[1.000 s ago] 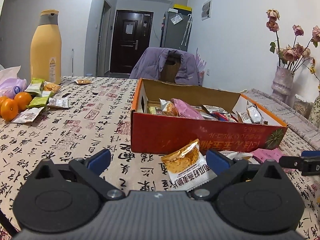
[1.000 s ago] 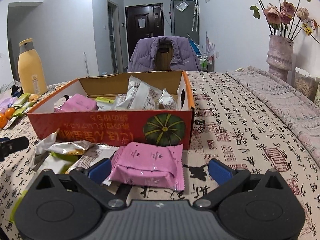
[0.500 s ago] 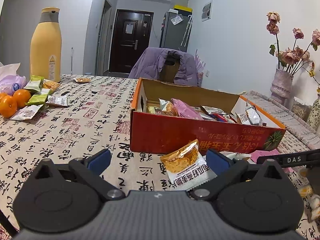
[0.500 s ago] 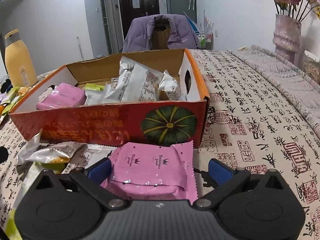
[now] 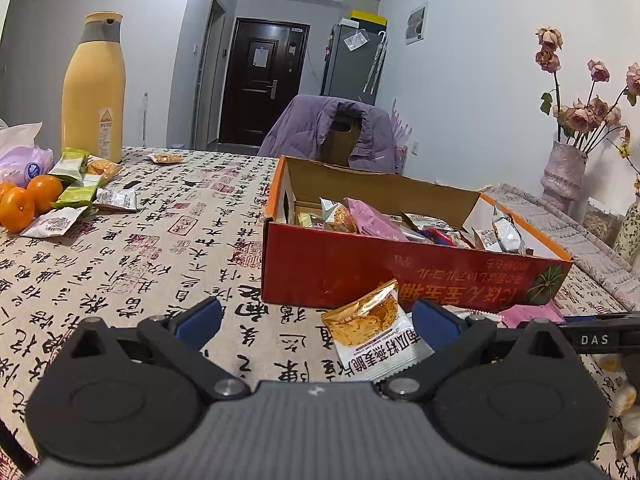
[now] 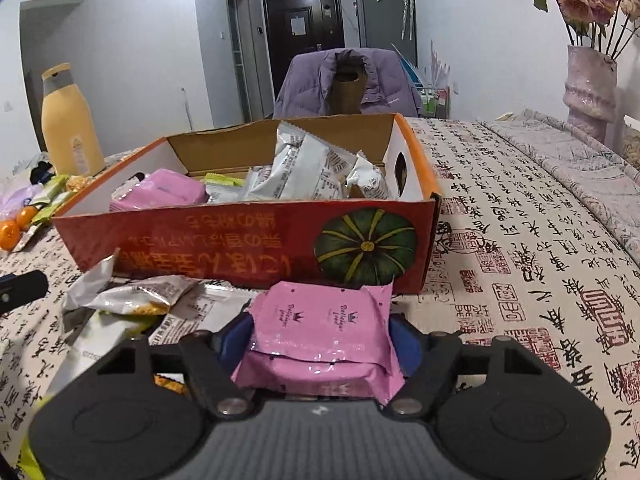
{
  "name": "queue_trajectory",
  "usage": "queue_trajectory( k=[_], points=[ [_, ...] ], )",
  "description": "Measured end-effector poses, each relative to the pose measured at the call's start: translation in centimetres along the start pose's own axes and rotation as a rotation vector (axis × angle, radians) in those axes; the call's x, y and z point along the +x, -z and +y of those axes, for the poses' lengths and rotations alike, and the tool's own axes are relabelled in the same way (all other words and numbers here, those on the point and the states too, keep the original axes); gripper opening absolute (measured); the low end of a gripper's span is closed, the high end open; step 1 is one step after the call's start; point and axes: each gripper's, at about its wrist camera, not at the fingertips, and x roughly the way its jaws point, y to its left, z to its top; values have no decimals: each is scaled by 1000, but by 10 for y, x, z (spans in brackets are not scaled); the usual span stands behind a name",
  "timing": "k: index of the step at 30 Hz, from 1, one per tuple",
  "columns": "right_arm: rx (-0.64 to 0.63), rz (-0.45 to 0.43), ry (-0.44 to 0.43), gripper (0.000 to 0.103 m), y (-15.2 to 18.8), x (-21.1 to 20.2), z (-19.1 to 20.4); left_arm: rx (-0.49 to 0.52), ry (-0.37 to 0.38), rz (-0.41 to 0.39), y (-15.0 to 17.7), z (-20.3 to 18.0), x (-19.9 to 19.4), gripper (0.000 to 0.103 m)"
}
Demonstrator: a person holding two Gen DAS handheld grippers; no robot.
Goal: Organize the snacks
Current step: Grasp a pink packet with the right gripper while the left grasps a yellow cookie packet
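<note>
Closing right tongs (image 6: 320, 334), glossy pink packet (image 6: 324, 320).

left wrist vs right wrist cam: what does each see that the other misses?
Left wrist only: the left gripper, open, with a gold-and-white snack packet lying between its fingers, and a lone packet far back on the table.

Right wrist only: the right gripper closing, its fingers at the sides of a pink packet, and the pumpkin print full-on.

Both: the red snack box, yellow bottle, oranges, vase.
</note>
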Motion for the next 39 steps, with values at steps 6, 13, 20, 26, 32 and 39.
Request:
queue_trajectory(
  k=[6,13,20,26,32,39],
  points=[
    [4,-54,16,68,9,-15,-2,-2,-2,4,0,1,1,103],
    [44,-129,44,68,15,-33,-12,-7,5,51,-3,0,6,103],
    [8,-159,66,68,15,-36,-6,-22,18,118,-15,-10,13,103],
    [0,-166,67,68,15,-36,-4,-55,4,182,-17,-18,29,103],
    [1,-168,62,68,16,-36,-4,-112,24,229,-10,-13,39,84],
    [0,-170,60,68,16,-36,-4,-153,80,237,-5,-10,36,59]
  ],
)
